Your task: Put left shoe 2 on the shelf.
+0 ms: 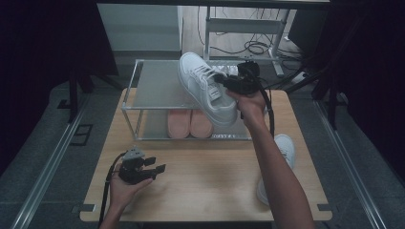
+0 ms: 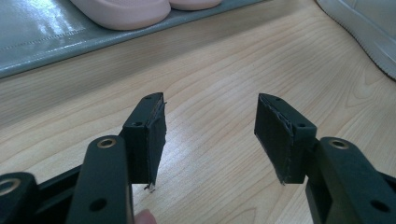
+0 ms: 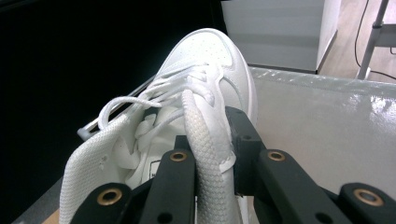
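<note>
My right gripper (image 1: 228,84) is shut on a white sneaker (image 1: 205,86), held in the air over the top shelf of a small metal rack (image 1: 153,86). In the right gripper view the jaws pinch the sneaker's padded collar (image 3: 205,154), and its toe (image 3: 210,49) points away over the grey shelf top (image 3: 327,130). A second white sneaker (image 1: 282,157) lies on the wooden table (image 1: 200,181) at the right, partly hidden by the right forearm. My left gripper (image 1: 155,167) rests low over the table's left front, open and with nothing in it (image 2: 210,135).
A pair of pink shoes (image 1: 190,123) sits on the rack's lower shelf, also at the top of the left gripper view (image 2: 126,11). Behind the table are a white cabinet (image 1: 138,26), a metal frame and cables on the floor (image 1: 255,47).
</note>
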Available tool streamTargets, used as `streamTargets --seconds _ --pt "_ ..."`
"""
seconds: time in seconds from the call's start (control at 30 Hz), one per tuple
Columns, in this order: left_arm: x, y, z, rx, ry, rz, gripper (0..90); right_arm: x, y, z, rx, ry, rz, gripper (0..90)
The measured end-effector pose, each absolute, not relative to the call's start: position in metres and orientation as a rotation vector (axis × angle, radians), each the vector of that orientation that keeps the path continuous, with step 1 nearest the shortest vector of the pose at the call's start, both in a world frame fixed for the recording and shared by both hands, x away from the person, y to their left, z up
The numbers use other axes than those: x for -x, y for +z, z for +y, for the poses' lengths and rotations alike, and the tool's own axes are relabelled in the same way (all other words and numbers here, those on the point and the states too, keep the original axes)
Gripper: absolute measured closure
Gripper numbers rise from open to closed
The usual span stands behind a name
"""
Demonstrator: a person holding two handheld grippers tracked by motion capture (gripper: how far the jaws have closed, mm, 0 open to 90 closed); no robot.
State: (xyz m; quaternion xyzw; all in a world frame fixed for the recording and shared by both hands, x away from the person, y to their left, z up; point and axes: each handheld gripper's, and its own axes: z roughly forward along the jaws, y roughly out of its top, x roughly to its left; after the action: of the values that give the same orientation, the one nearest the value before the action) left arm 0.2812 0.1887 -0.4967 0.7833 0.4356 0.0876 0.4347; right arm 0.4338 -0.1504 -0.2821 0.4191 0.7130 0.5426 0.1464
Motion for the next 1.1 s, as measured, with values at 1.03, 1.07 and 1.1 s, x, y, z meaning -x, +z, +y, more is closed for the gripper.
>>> streamTargets --seconds 1.03,1.07,1.1 --pt "-0.283 -0.498 0.193 -1.937 0.202 1.077 43.9 -0.537 -0.294 -0.076 -1.557 1.432 1.855 80.8" --pt "-0.283 -0.498 0.193 -1.937 0.201 1.076 43.9 -0.54 -0.296 -0.076 -1.571 1.429 1.847 80.7" --pt "-0.283 -0.498 0.193 -1.936 0.201 1.075 43.9 -0.542 -0.299 -0.075 -1.586 1.428 1.842 80.7"
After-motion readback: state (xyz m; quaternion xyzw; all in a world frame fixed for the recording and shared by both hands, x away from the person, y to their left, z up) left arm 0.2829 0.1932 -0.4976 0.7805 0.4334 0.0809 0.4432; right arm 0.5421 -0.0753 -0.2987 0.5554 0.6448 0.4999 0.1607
